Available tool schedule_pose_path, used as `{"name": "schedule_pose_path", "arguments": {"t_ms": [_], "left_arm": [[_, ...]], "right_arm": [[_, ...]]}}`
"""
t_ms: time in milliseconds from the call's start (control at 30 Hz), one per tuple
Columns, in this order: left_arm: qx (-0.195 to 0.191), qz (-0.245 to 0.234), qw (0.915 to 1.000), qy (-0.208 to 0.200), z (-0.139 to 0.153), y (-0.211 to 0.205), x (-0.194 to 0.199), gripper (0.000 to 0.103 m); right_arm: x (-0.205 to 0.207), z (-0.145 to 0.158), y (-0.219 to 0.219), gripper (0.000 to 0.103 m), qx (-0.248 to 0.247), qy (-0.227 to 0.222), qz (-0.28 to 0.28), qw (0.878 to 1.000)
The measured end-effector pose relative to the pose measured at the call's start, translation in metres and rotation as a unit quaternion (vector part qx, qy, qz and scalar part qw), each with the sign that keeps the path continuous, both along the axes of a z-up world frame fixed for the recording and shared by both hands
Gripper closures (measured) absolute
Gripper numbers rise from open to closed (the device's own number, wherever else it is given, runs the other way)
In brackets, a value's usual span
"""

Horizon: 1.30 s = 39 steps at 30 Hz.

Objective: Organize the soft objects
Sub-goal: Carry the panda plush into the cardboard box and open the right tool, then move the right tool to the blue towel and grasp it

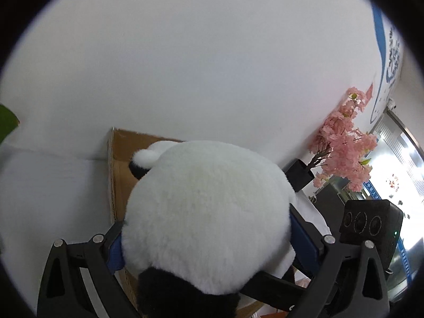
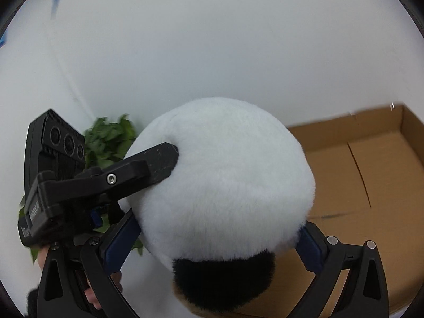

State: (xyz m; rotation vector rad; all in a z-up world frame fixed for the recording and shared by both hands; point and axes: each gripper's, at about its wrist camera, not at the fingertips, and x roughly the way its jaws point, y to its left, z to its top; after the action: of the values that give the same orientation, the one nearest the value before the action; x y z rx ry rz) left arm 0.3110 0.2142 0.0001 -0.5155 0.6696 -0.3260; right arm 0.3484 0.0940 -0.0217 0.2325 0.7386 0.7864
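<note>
While both grippers press on it from opposite sides, the plush panda (image 1: 209,217) hangs in front of the white wall (image 1: 185,53), above and partly over the open cardboard box (image 2: 371,185). The left gripper (image 1: 206,241) has its blue-padded fingers (image 1: 304,238) spread wide and squeezed into the white fur on either side, so it is clamped on the toy. The right gripper (image 2: 220,235) does the same, its blue pads (image 2: 310,249) sunk into the fluff just above a black patch of fur.

The left wrist view alone catches a pink blossom tree (image 1: 344,143) in a black pot (image 1: 299,173) to the right of the panda, a bright window area beyond it, and the right gripper's black camera block (image 1: 371,222) low at the right. It also shows a small white ear or tail nub at the panda's upper left, and only the box's tall side flap behind the toy.

The right wrist view alone shows the box's brown floor and low walls to the right of the panda, green leaves (image 2: 108,137) to its left, and the left gripper seen from outside, one black finger (image 2: 161,161) pushed into the fur, with a bare hand (image 2: 90,291) gripping its handle.

The count: one panda, one box, two grippers, one blossom tree, one leafy plant.
</note>
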Motion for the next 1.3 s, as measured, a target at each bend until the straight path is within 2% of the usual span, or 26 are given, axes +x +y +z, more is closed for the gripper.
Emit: {"name": "schedule_pose_path", "arguments": {"t_ms": [167, 233, 300, 400, 500, 567, 667, 800, 933, 1000, 1100, 1167, 1233, 1267, 1300], "left_arm": [[-0.056, 0.005, 0.9968, 0.057, -0.050, 0.012, 0.038, 0.004], [-0.067, 0.007, 0.9963, 0.054, -0.056, 0.015, 0.042, 0.005], [-0.059, 0.012, 0.9959, 0.067, -0.054, 0.014, 0.046, 0.004], [-0.020, 0.022, 0.9954, 0.091, -0.045, 0.007, 0.049, 0.004], [0.011, 0.040, 0.9953, 0.088, -0.031, 0.007, 0.035, 0.005], [0.015, 0.050, 0.9962, 0.070, -0.014, 0.010, 0.016, 0.005], [0.064, 0.062, 0.9953, 0.038, 0.016, 0.005, -0.023, 0.005], [0.112, 0.070, 0.9912, 0.007, 0.051, -0.006, -0.094, 0.005], [0.115, 0.073, 0.9906, 0.010, 0.062, -0.030, -0.169, 0.005], [0.141, 0.065, 0.9878, -0.006, 0.056, -0.052, -0.206, 0.005], [0.163, 0.056, 0.9848, 0.019, 0.028, -0.085, -0.235, 0.005], [0.134, 0.051, 0.9886, 0.044, 0.006, -0.093, -0.250, 0.005], [0.081, 0.043, 0.9933, 0.070, -0.015, -0.095, -0.260, 0.005], [0.061, 0.046, 0.9941, 0.078, -0.021, -0.095, -0.265, 0.005], [0.049, 0.051, 0.9941, 0.082, -0.026, -0.094, -0.270, 0.005]], "right_arm": [[0.029, -0.027, 0.006, 0.000, -0.063, 0.084, -0.059, 0.993], [0.042, -0.035, 0.011, 0.000, -0.082, 0.094, -0.070, 0.990], [0.048, -0.038, 0.016, 0.000, -0.091, 0.093, -0.078, 0.988], [0.045, -0.034, 0.019, 0.000, -0.115, 0.096, -0.093, 0.984], [0.057, -0.028, -0.003, 0.000, -0.129, 0.099, -0.098, 0.982], [0.046, -0.017, -0.013, 0.000, -0.132, 0.093, -0.100, 0.982], [0.030, 0.008, -0.028, 0.000, -0.123, 0.073, -0.096, 0.985], [-0.028, 0.059, -0.065, 0.000, -0.103, -0.007, -0.071, 0.992], [-0.088, 0.075, -0.117, 0.000, -0.074, -0.043, -0.018, 0.996], [-0.122, 0.068, -0.144, 0.000, -0.066, -0.043, 0.024, 0.997], [-0.162, 0.038, -0.166, 0.000, -0.094, -0.040, 0.066, 0.993], [-0.183, 0.008, -0.171, 0.000, -0.124, -0.017, 0.094, 0.988], [-0.199, -0.018, -0.173, 0.003, -0.133, 0.001, 0.109, 0.985], [-0.203, -0.027, -0.173, 0.006, -0.138, 0.008, 0.109, 0.984], [-0.206, -0.038, -0.170, 0.013, -0.146, 0.023, 0.106, 0.983]]}}
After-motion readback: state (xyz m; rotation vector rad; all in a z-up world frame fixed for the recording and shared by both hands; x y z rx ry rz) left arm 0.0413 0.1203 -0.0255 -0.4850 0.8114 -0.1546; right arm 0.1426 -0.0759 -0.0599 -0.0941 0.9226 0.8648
